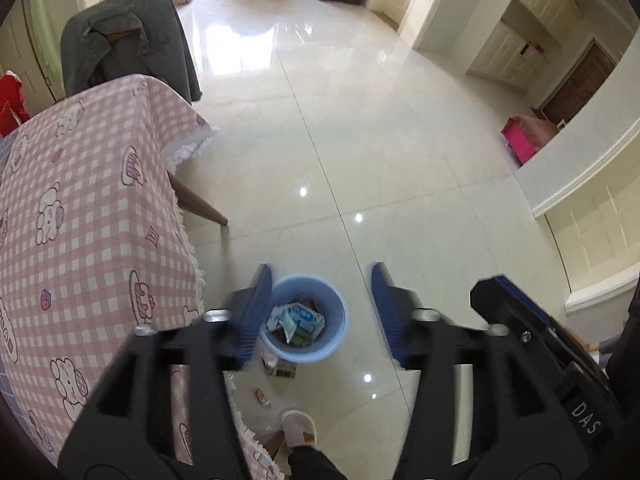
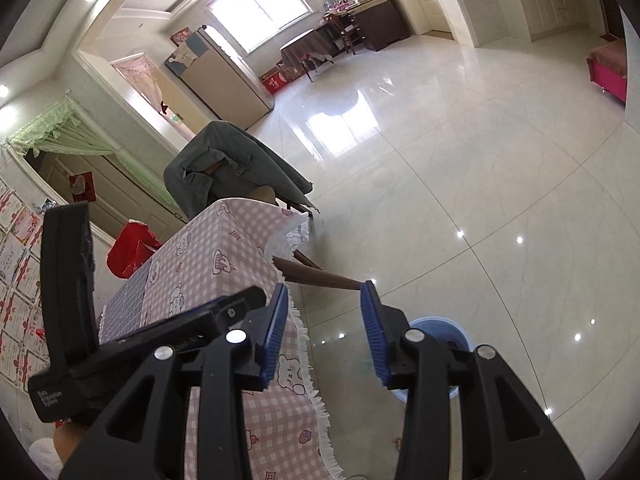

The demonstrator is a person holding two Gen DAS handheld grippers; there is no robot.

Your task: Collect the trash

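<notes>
A light blue bin [image 1: 308, 320] stands on the tiled floor beside the table, holding several wrappers [image 1: 298, 320]. My left gripper [image 1: 322, 276] is open and empty, high above the bin. A flattened carton [image 1: 280, 365] lies on the floor against the bin's near side, and a small wrapper [image 1: 262, 397] lies nearer still. In the right wrist view my right gripper [image 2: 325, 294] is open and empty above the table's edge; the bin [image 2: 444, 330] shows partly behind its right finger. The other gripper shows at the side of each view.
A table with a pink checked cloth [image 1: 92, 216] stands left, with a wooden leg [image 1: 198, 202] showing. A chair draped with a grey jacket [image 1: 128, 40] is behind it. My slippered foot [image 1: 299, 428] is below. A pink box [image 1: 520, 138] sits far right.
</notes>
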